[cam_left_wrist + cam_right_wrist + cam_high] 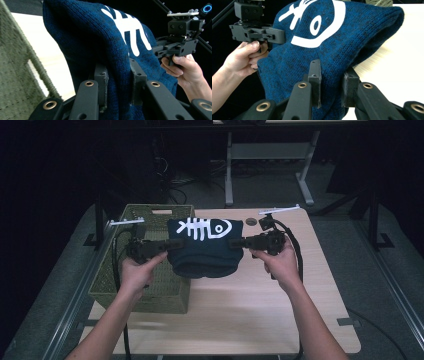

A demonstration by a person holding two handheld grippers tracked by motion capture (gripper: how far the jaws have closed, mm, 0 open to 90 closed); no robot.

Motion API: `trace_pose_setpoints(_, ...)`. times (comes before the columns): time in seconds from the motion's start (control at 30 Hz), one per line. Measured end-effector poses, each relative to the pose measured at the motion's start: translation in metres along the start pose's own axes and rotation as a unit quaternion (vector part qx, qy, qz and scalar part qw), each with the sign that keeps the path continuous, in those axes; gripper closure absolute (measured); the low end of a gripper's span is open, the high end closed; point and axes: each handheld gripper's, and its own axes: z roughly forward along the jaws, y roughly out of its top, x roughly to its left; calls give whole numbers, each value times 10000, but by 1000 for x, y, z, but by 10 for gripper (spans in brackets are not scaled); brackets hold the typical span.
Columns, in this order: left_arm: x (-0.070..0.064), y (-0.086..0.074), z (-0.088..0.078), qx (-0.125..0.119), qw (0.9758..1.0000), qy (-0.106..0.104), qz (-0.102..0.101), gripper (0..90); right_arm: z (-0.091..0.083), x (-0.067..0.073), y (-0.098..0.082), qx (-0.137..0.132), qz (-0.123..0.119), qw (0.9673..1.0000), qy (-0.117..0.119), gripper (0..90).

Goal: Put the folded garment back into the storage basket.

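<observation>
Two claws hold one garment between them: the left claw [170,245] is clamped on the left edge of a dark blue knitted hat [205,251], and the right claw [237,242] is clamped on its right edge, the knit bunched between each pair of pads. The hat hangs spread in the air above the counter [240,310], its white fish-skeleton print [204,228] facing up. A person's left hand [136,272] and right hand [280,262] grip the two tools from below. Just to the left, an olive woven basket [145,285] sits on the counter's left side, the hat's left part over its rim. Beyond the counter lies a dim floor with a grey table frame [270,165].
</observation>
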Motion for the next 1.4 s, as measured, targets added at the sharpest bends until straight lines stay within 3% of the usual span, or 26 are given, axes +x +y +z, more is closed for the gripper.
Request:
trace_pose_setpoints(0.9,31,0,-55,-248,9991,256,-225,734,58,22,23,95,-88,9998,142,739)
trace_pose_setpoints(1.4,42,0,-76,-320,9983,382,-297,732,84,33,33,177,-165,9996,156,739)
